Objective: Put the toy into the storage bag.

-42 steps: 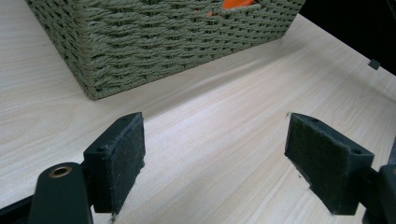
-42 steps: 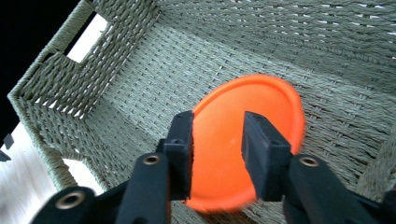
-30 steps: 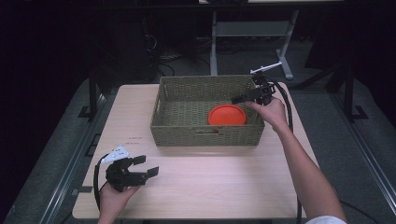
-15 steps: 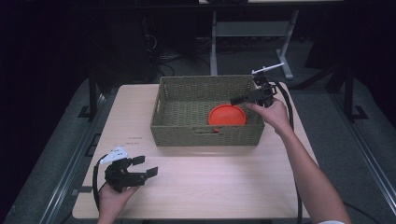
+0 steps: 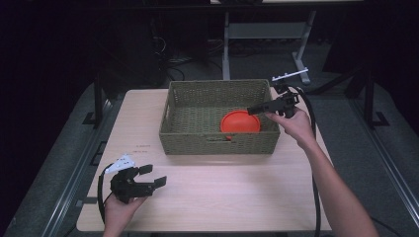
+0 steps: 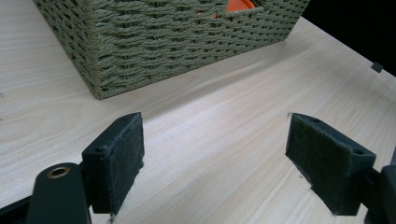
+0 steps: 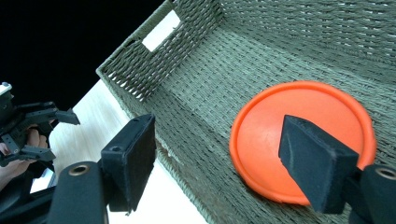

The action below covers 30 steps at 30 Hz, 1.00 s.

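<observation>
So the left gripper [image 5: 148,177] sits at the near left corner of the table [image 5: 222,192], well short of the basket [image 5: 217,143] and off to its left, held in a hand [image 5: 118,210] that comes up from the bottom edge of the high view. Its jaws are spread wide with nothing between them, just bare light wood under the pads [image 6: 123,158] in the left gripper view, and the basket's near woven wall [image 6: 154,51] rises right ahead of it. Next up is the basket itself, an olive-green woven rectangle sitting about mid-table with a handle slot cut in its near wall. Inside it, toward its right end and close to the near wall, an orange disc [image 5: 240,122] lies flat on the woven floor. A bit of that orange peeks through the handle slot in the left gripper view too [image 6: 236,5]. Then the right gripper [image 5: 256,109] hangs over the basket's right rim, pointing in over the disc, held by the right hand [image 5: 291,123] just outside the basket's right wall. Its jaws have just been opening and now stand wide apart, gripping nothing: in the right gripper view the disc [image 7: 280,126] lies on the basket floor below and beyond the pads [image 7: 317,158], not pinched between them.
</observation>
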Tool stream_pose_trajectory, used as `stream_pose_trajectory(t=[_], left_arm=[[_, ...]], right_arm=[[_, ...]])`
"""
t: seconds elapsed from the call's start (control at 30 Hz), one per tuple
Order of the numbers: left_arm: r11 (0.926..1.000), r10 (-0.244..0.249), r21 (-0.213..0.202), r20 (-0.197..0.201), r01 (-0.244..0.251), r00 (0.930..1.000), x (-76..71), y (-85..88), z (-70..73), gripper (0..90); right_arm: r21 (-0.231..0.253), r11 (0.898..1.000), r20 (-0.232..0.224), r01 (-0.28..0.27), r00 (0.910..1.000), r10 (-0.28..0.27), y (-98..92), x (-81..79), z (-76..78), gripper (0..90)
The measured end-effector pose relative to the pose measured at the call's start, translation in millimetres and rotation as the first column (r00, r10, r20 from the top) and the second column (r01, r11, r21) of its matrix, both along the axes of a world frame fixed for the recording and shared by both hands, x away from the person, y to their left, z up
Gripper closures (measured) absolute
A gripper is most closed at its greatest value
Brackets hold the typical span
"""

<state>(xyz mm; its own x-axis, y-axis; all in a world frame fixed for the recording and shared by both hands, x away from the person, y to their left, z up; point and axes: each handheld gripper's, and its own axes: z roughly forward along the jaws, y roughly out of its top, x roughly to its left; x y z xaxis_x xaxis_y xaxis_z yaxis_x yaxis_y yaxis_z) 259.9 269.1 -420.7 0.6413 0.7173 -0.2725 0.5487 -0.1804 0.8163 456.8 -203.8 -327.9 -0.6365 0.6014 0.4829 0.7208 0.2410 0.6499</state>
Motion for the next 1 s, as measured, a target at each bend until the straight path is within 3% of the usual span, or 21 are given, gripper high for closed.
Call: stream_pose_trajectory(t=[0.5, 1.0], left_arm=[[0.9999, 0.010, -0.004, -0.010, -0.010, 0.9999, 0.8, 3.1, -1.1, 18.3], [0.9999, 0.015, -0.001, -0.008, -0.015, 0.9998, 0.4, 3.2, -1.1, 18.3]], right_arm=[[0.017, 1.000, 0.011, -0.024, 0.9997, 0.024, -8.2, -16.3, -5.0, 25.1], [0.052, 0.999, 0.033, -0.011, 0.9994, 0.009, -31.4, -42.2, -13.5, 24.7]])
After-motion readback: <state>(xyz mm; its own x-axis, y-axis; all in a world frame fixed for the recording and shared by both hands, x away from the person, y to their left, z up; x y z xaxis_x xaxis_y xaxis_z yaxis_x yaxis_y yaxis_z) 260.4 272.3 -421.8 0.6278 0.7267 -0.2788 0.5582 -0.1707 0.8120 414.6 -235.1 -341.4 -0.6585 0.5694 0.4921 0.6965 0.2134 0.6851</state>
